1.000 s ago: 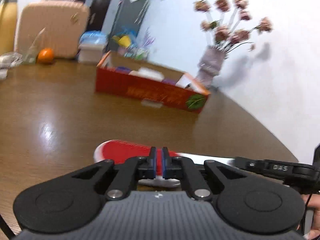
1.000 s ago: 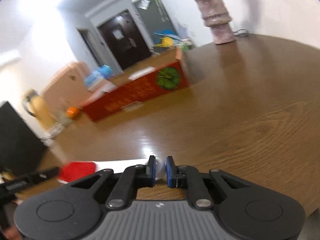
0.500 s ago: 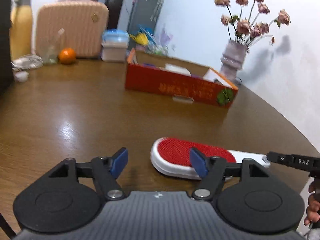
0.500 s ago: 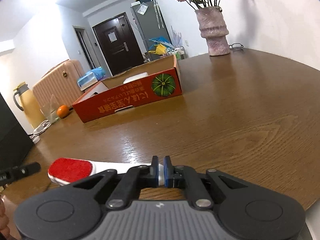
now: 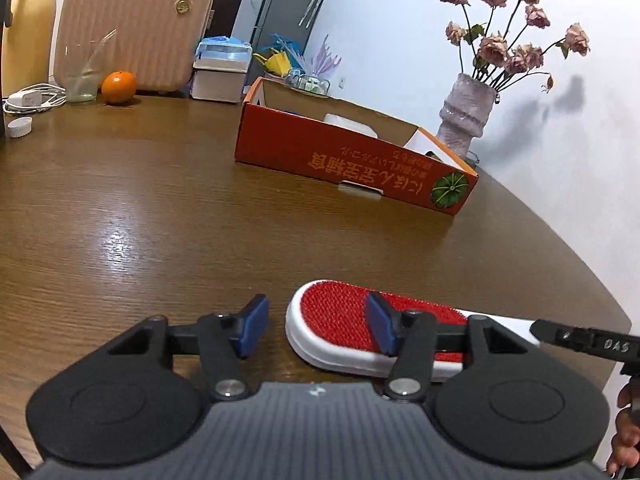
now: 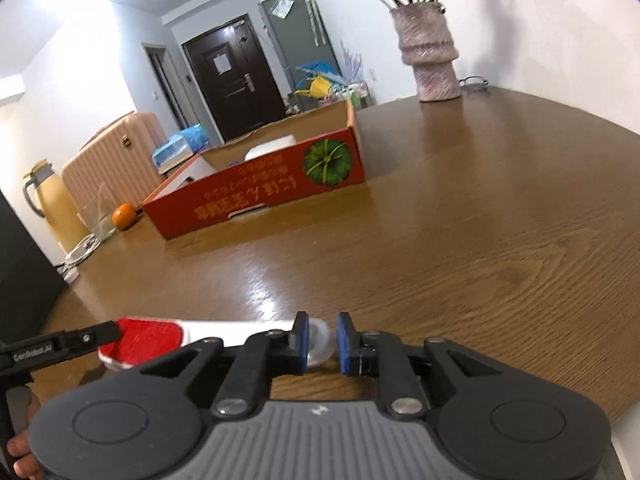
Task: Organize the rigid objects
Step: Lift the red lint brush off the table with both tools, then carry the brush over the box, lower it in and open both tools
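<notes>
On the brown wooden desk [image 5: 160,220] | red cardboard box [image 5: 340,160]: far centre | red-faced white plastic brush [image 5: 332,312]: flat, near edge, well apart from box | left tool [image 5: 316,320]: half apart, just closing, brush head between, ungripped | right tool [image 6: 322,338]: barely parted, just opening, handle end between, gap visible

Left black two-finger gripper with blue pads [image 5: 314,330], jaws apart and just been closing, nothing pressed between pads, angled down. Right black two-finger gripper with blue pads [image 6: 322,342], jaws slightly parted, angled down. Fingers [image 5: 626,436] visible at frame edge.
</notes>
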`<state>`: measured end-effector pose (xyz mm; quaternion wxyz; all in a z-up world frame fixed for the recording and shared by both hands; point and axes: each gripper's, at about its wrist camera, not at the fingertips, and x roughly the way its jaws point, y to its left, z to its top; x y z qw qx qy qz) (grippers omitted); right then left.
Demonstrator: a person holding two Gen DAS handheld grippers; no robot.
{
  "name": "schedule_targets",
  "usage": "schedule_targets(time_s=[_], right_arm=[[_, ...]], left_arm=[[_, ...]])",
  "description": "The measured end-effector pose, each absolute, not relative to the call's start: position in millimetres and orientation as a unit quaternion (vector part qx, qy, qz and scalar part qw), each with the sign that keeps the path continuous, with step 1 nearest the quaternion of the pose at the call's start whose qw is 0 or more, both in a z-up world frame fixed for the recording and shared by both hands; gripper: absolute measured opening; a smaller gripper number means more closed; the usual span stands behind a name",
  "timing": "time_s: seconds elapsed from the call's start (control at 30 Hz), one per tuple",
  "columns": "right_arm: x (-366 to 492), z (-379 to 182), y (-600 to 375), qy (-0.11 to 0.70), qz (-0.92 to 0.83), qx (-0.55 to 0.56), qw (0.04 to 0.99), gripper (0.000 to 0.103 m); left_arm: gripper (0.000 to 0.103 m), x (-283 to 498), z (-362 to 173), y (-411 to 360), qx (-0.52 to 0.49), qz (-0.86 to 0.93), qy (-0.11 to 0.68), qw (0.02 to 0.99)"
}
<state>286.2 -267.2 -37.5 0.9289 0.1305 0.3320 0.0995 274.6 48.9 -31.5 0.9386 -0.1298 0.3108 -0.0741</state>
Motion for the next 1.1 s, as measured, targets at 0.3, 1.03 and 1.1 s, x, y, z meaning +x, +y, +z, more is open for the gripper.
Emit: schedule_targets(time_s=[0.3,1.03,1.1], right_arm=[[291.4,-46.4,-270.7,0.341,0.102,0.139,0.924,0.013],[182.9,85.1,-274.1,0.092,0.107,0.098,0.985,0.013],[181.1,87.2,-276.2,0.087,0.106,0.099,0.986,0.013]], left_arm=[[0.042,268.2,-25.5,41.4,-0.121,-0.075,0.298,0.944],[0.042,164.1,98.3,21.4,-0.092,-0.109,0.078,0.987],[0.042,163.4,99.6,20.4,-0.092,-0.111,0.078,0.986]])
